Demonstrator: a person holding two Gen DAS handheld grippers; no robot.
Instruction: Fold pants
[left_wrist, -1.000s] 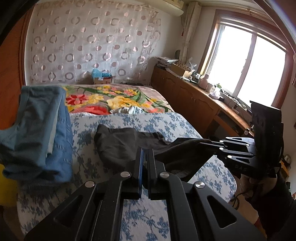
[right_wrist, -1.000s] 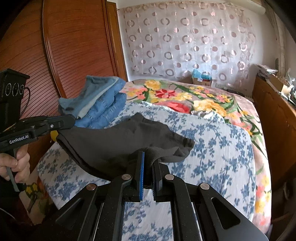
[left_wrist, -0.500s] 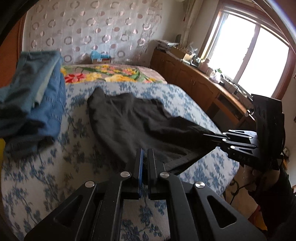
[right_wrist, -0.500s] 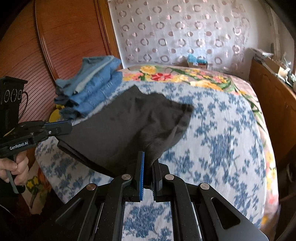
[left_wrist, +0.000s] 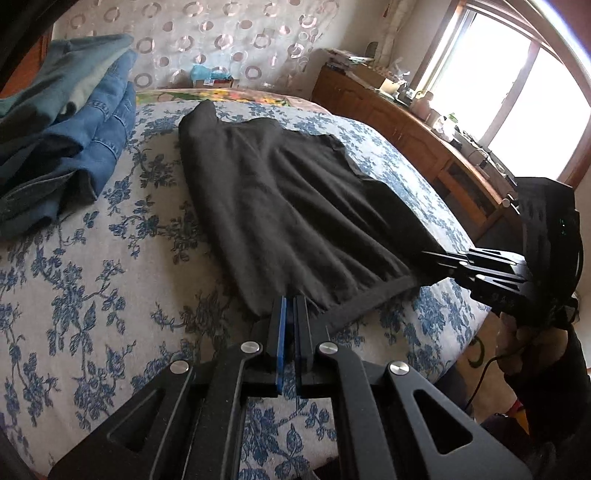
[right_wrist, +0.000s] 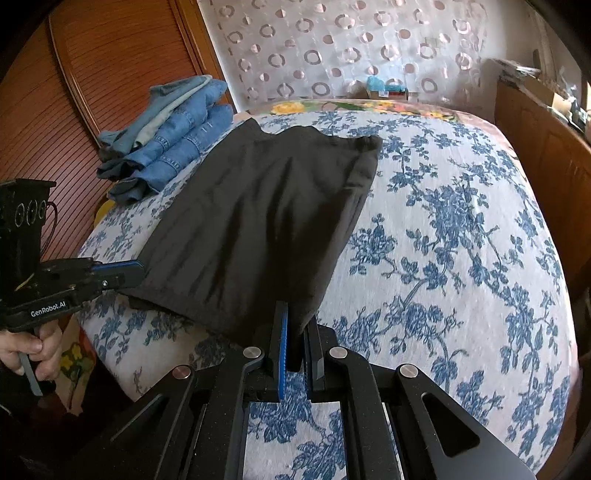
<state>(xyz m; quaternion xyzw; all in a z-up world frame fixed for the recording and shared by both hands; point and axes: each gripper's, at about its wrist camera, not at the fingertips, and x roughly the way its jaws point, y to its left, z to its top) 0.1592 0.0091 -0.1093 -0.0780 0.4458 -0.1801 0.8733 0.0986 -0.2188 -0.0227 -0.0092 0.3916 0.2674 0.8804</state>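
Dark grey pants (left_wrist: 295, 206) lie spread flat on the blue-flowered bedspread (left_wrist: 110, 295), legs pointing away from me; they also show in the right wrist view (right_wrist: 258, 221). My left gripper (left_wrist: 290, 306) is shut on the near left corner of the waistband. My right gripper (right_wrist: 293, 314) is shut on the near right corner. Each gripper shows in the other's view: the right (left_wrist: 439, 258) and the left (right_wrist: 136, 271), both pinching the waistband edge near the bed's foot.
A stack of folded blue jeans (left_wrist: 62, 140) sits at the left of the bed, also in the right wrist view (right_wrist: 166, 129). A wooden headboard panel (right_wrist: 110, 74) stands left. A wooden cabinet (left_wrist: 424, 136) with clutter runs under the window at right.
Both grippers have lowered and pulled back toward the bed's foot, laying the pants out flat. The pants were bunched and hanging between the grippers a second ago.
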